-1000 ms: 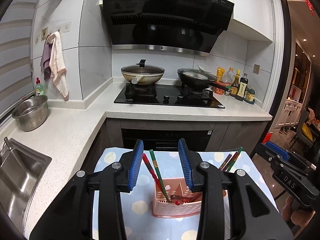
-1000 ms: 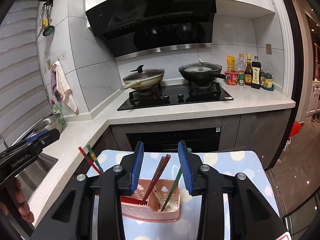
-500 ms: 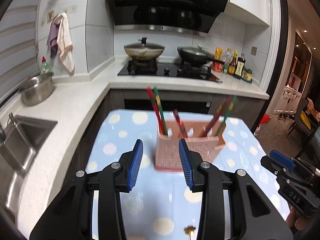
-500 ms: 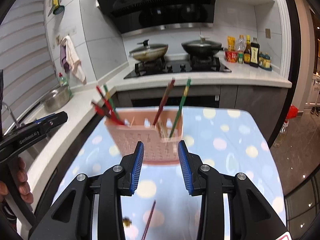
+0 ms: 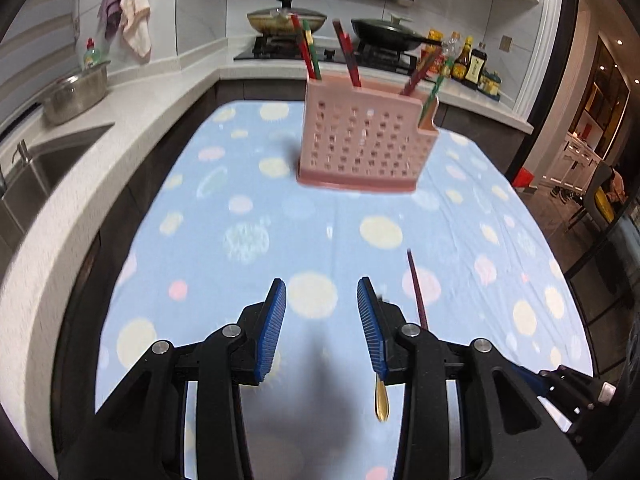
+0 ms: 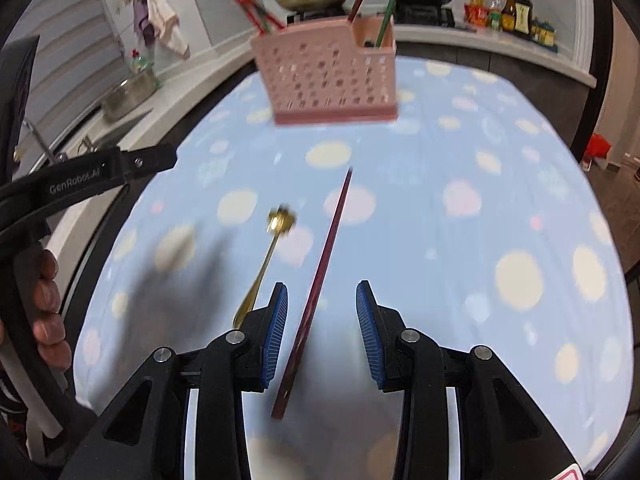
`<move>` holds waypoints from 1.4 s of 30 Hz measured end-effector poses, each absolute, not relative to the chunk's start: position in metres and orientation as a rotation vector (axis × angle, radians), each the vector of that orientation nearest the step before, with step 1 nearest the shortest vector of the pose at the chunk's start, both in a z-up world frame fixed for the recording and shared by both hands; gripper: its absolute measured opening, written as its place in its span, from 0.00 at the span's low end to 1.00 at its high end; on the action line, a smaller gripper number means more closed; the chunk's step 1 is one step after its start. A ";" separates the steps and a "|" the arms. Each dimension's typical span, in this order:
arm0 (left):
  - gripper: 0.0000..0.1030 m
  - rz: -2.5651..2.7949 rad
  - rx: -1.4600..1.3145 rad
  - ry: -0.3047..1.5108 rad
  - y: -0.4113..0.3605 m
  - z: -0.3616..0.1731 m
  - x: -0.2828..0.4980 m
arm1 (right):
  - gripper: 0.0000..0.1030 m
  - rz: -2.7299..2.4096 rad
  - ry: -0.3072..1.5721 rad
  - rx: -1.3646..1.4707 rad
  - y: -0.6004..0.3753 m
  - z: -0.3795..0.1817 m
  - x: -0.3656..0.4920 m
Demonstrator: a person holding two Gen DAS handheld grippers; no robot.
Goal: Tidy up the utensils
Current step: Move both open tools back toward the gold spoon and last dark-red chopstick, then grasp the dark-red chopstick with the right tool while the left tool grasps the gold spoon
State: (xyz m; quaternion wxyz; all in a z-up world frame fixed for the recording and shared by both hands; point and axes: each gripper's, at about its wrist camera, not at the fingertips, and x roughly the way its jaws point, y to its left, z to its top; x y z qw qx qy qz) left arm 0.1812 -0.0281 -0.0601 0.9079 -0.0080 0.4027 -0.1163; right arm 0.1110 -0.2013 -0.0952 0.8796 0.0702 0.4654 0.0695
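A: Where does the pink utensil basket sit?
B: Upper centre of the left wrist view, upright on the dotted blue cloth, toward the cloth's far edge. Red and green chopsticks lean out of its top. In the right wrist view it stands at top centre.

A: And the loose pieces?
B: A dark red chopstick lies on the cloth, running from mid-frame down between the right gripper's blue pads. A gold spoon lies just left of it, apart from it.

A: The tongs?
B: Both released. The right gripper's jaws are spread with the chopstick between them, neither pad touching it. The left gripper gapes over bare cloth, the spoon's gold end showing by its right finger.

A: Room to move?
B: Bare cloth lies between grippers and basket. The white counter borders the cloth's left edge, with the sink at far left.
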 end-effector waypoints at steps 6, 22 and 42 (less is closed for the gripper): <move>0.34 -0.229 0.000 0.873 -0.027 -0.085 0.156 | 0.34 0.182 1.026 0.109 -0.178 -0.124 0.093; 0.34 -0.197 0.013 0.912 -0.020 -0.109 0.135 | 0.18 0.122 1.016 0.004 -0.168 -0.132 0.095; 0.34 -0.285 0.024 0.951 -0.041 -0.124 0.132 | 0.07 0.042 1.004 0.131 -0.208 -0.125 0.082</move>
